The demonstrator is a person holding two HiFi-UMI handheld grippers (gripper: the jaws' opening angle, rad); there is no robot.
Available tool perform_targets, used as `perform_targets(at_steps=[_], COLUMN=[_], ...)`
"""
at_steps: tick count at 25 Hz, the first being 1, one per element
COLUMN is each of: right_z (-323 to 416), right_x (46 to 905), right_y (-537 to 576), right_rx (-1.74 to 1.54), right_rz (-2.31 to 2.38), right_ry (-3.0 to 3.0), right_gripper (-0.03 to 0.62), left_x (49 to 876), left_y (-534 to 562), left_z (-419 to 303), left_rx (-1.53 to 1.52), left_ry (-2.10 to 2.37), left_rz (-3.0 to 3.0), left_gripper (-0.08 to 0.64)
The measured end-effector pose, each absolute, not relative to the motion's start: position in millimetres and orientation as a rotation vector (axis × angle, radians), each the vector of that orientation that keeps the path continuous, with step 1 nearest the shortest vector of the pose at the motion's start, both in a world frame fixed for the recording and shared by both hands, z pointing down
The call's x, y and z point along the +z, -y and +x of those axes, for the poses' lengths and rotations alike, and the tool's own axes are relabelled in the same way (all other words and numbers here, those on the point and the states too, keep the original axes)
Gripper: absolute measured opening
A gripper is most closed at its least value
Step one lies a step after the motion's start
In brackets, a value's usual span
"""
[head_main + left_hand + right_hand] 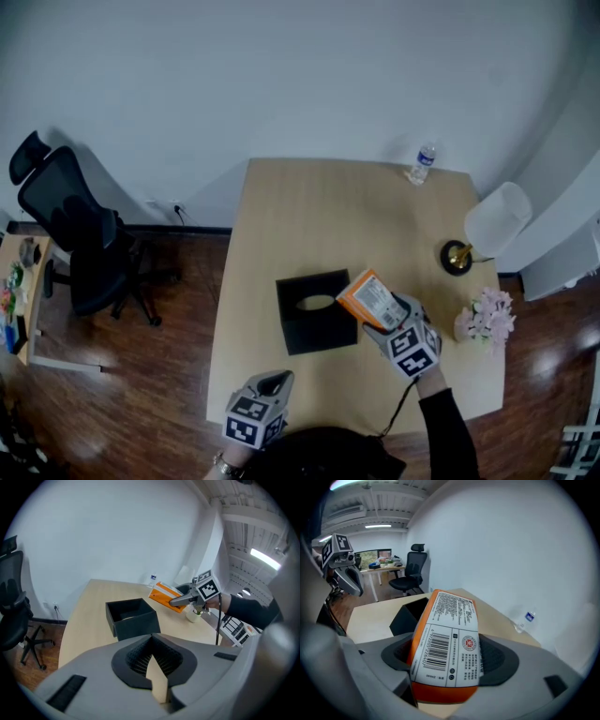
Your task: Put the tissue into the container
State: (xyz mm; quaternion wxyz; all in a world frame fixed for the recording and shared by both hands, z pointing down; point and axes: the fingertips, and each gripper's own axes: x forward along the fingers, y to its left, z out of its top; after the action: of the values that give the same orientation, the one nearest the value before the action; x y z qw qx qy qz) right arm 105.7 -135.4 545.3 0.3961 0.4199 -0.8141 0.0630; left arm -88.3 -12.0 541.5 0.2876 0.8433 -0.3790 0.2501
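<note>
An orange and white tissue pack (367,296) hangs tilted in the air just off the right edge of the open black container (314,330), which stands on the wooden table (309,216). My right gripper (382,312) is shut on the pack (447,639), whose barcode side faces the camera; the container (408,613) lies beyond it. My left gripper (261,403) hovers at the table's front edge, shut with nothing in it (151,637). From there the container (131,618) is ahead, with the pack (164,595) and the right gripper (186,599) to its right.
A water bottle (422,163) stands at the table's far right corner. A white-shaded lamp (489,225) and a pot of pink flowers (486,317) line the right edge. A black office chair (80,234) stands on the floor to the left.
</note>
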Motion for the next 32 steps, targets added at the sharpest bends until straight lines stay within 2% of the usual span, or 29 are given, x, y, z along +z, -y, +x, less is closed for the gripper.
perform_targets(at_steps=[8,15,32], right_z=[17,-26,-32], right_x=[551,569,625], right_y=[171,185,189], right_rx=[-0.113,-0.282,-0.378], right_rz=[0.661,0.356,0.113], right_ry=[2.166,2.192,2.141], right_gripper=[0.396,0.396,0.406], left_x=[545,555,568], left_y=[13,9,7], left_z=[-111,-122,-121], left_rx=[0.659,0.671,0.712], left_ry=[1.076,1.095,1.095], left_rz=[2.183,2.121,2.047], left_gripper=[0.002,0.002,0.002])
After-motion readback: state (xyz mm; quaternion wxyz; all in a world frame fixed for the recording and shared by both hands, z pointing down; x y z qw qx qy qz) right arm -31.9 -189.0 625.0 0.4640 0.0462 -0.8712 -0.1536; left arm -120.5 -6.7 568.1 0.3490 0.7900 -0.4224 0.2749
